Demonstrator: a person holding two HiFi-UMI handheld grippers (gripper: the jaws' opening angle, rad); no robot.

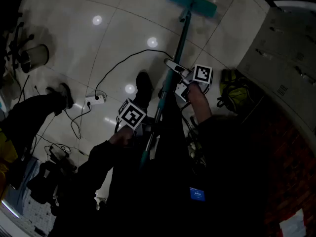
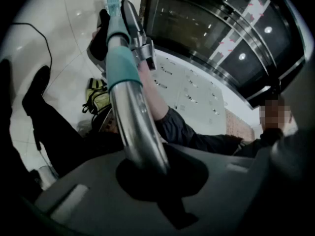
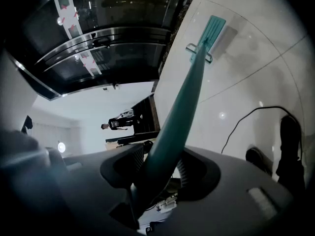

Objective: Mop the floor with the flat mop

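The flat mop (image 1: 178, 43) stands tilted, with its teal mop head (image 1: 190, 2) flat on the glossy tiled floor (image 1: 98, 48), far from the person, and its pole rising back toward the person's body. Both grippers hold the pole. The right gripper (image 1: 180, 78) takes the teal upper-middle section, and in the right gripper view its fingers (image 3: 236, 181) are clamped on the teal pole (image 3: 167, 141), with the mop head (image 3: 211, 31) visible at the far end on the floor. The left gripper (image 1: 143, 127) sits lower on the pole, nearer the person. In the left gripper view its fingers (image 2: 88, 191) are closed on the silver metal section of the pole (image 2: 140, 132), just below a teal collar (image 2: 120, 68), and the right gripper (image 2: 135, 26) shows further along the same pole. A black cable (image 1: 118, 62) loops across the floor to a white power strip (image 1: 95, 100) left of the pole. A yellow-green bag (image 1: 236, 94) lies to the right, beside a bank of lockers (image 1: 281, 43).
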